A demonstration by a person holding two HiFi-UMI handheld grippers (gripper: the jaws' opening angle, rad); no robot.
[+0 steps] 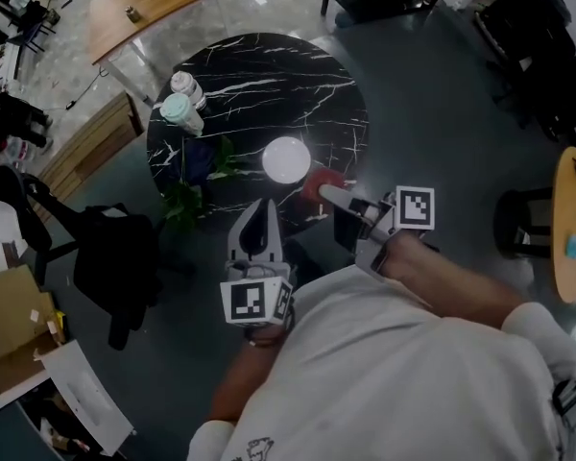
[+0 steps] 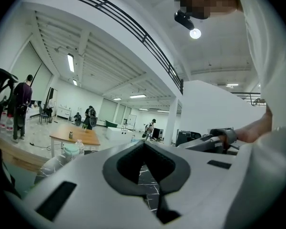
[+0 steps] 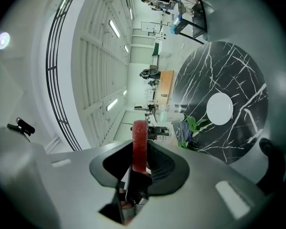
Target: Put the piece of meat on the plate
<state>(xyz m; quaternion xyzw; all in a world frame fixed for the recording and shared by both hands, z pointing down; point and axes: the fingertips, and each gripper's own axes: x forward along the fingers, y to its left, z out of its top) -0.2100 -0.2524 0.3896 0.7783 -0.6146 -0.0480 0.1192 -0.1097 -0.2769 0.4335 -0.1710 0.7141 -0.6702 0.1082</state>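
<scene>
A white plate lies empty near the front of the round black marble table. Just right of it, over the table's front edge, my right gripper is shut on a flat red piece of meat. In the right gripper view the meat stands on edge between the jaws, with the plate and the table off to the right. My left gripper is below the plate at the table's near edge, jaws together and holding nothing. The left gripper view shows its jaws meeting at the tips.
Two capped bottles and a potted plant stand on the table's left side. A black chair draped with a dark garment is at its left. A wooden desk is behind, and another round wooden table is at the far right.
</scene>
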